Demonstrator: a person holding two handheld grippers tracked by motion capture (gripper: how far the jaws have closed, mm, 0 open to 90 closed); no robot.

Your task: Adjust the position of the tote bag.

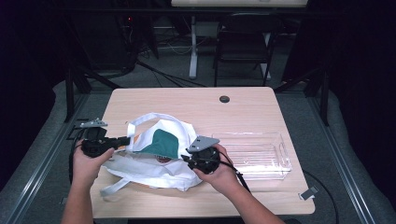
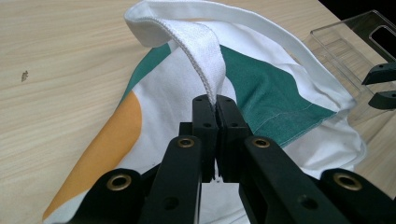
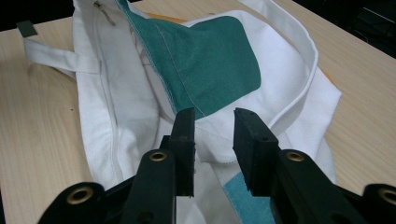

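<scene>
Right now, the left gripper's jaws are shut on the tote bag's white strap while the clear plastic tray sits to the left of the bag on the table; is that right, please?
Not quite: the clear plastic tray sits to the right of the tote bag, as the high view shows. The rest holds: the left gripper has its jaws shut on the bag's white strap, on the table.

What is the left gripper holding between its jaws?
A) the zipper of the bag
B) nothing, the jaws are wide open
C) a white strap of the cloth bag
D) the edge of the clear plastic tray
C: in the left gripper view, the left gripper has its jaws closed on the white strap of the cloth bag, and the strap rises out of them.
</scene>
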